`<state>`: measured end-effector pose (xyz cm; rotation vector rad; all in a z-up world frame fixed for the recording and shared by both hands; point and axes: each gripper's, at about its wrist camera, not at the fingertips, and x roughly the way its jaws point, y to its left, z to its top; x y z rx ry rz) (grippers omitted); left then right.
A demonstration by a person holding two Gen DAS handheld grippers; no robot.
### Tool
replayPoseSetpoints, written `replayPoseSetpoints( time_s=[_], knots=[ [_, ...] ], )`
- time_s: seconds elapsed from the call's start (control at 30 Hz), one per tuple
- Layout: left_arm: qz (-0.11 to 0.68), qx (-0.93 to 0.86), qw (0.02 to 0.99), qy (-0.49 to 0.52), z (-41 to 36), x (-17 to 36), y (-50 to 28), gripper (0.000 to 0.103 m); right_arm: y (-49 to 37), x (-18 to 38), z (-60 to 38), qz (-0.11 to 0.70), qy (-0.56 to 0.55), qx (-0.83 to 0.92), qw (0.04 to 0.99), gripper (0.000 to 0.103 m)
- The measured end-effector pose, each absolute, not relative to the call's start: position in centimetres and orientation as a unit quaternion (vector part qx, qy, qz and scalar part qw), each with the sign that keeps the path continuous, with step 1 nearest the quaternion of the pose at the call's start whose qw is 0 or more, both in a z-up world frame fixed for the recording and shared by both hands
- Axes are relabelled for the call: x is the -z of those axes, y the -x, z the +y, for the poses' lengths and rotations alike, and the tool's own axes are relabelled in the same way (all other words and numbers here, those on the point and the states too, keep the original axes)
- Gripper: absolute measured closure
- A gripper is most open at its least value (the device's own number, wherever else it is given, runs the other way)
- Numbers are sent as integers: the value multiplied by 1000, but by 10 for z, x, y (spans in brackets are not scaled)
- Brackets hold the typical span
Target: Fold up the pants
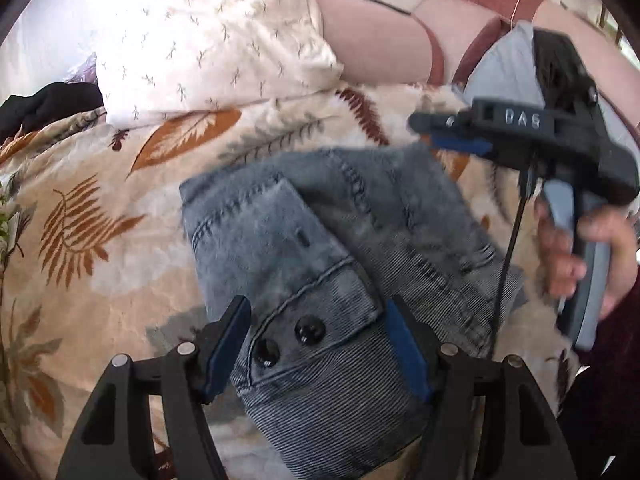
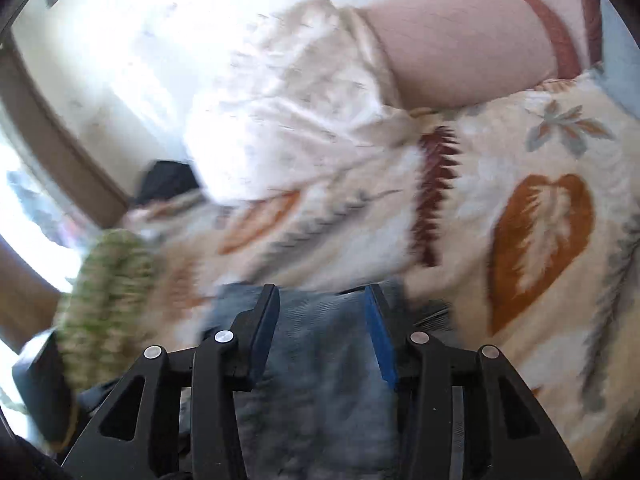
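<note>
The grey-blue denim pants [image 1: 332,264] lie folded into a compact bundle on a leaf-print bedspread [image 1: 100,216], with two black buttons showing near the front. My left gripper [image 1: 318,312] is open, its blue pads either side of the bundle's near end, just above it. The right gripper [image 1: 448,136] shows in the left wrist view at the pants' far right corner, held by a hand [image 1: 568,256]. In the blurred right wrist view my right gripper [image 2: 322,304] is open over the denim [image 2: 320,360].
A white patterned pillow [image 1: 212,40] and a pink pillow [image 1: 376,40] lie at the bed's head. A dark garment [image 1: 48,104] sits at the far left. A green knitted sleeve [image 2: 108,300] is at the left of the right wrist view.
</note>
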<state>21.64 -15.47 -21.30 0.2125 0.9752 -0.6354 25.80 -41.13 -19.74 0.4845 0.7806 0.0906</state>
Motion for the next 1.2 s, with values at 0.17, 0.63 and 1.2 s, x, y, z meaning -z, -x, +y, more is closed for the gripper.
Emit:
replayPoseSetpoints(
  time_s=[0.17,0.63,1.2],
  knots=[
    [463,309,827,-79,-147,210,-220,32,-239,206,-436,391,-271,-64,877,47],
    [466,303,830,-48,-124,202,-228,32,-144,255,-453,451,-490,-149,731,45],
    [479,299,824,-39,-124,211,-230,32,-162,259,-435,417,-504,-152,741,53]
  ],
)
